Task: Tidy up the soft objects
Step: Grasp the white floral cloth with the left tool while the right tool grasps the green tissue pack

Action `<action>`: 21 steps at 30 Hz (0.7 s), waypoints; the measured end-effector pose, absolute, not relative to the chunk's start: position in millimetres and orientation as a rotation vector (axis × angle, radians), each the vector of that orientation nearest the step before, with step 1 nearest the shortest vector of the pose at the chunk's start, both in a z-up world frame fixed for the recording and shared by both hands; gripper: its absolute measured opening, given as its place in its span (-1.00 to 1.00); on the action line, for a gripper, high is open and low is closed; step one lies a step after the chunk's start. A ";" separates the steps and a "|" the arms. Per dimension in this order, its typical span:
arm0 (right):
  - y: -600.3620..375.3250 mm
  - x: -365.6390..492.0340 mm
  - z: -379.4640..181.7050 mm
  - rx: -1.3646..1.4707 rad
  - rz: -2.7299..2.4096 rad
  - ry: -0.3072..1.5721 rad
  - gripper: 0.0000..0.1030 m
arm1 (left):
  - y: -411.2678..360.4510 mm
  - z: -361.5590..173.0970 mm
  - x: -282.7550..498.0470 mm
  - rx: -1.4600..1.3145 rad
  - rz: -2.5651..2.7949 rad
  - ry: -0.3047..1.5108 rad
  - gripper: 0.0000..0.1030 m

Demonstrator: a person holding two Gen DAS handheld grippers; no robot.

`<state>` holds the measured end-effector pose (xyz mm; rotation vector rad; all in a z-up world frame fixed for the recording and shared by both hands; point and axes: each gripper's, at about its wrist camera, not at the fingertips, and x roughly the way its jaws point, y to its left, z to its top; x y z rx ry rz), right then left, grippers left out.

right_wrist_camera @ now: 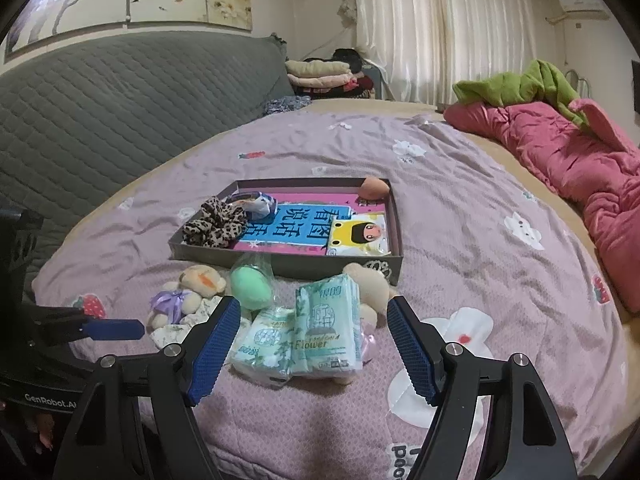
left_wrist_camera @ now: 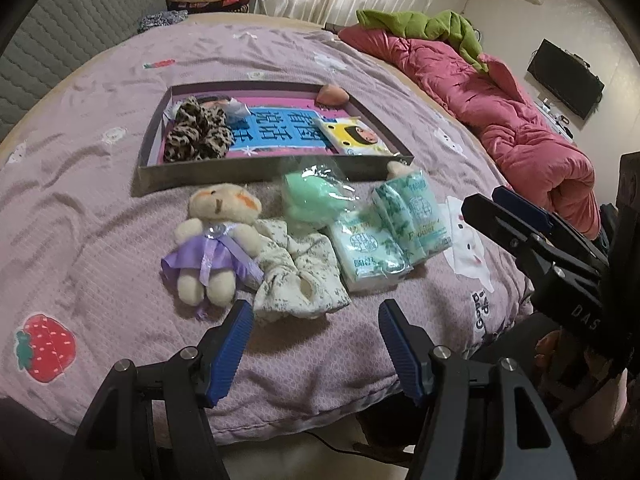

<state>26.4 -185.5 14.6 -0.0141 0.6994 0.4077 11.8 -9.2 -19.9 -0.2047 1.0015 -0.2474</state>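
Two claws spread, empty | lilac bedspread [right_wrist_camera: 460, 200] | pink quilt [left_wrist_camera: 520, 120]

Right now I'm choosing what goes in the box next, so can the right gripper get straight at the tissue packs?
Probably yes. The right gripper is open and the tissue packs lie directly ahead between its fingers, nothing on top of them. A plush toy sits close behind them, so a deep reach could catch it.
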 end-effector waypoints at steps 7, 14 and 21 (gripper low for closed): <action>-184.1 30.9 6.1 -0.011 0.409 0.739 0.49 | -9.3 -27.2 14.0 -0.214 -0.249 1.026 0.26; -178.6 40.0 -7.3 -0.033 0.384 0.786 0.49 | -10.9 -38.8 20.9 -0.237 -0.241 1.063 0.26; -182.8 45.4 -10.5 -0.012 0.375 0.795 0.49 | -11.1 -45.6 27.7 -0.250 -0.219 1.075 0.25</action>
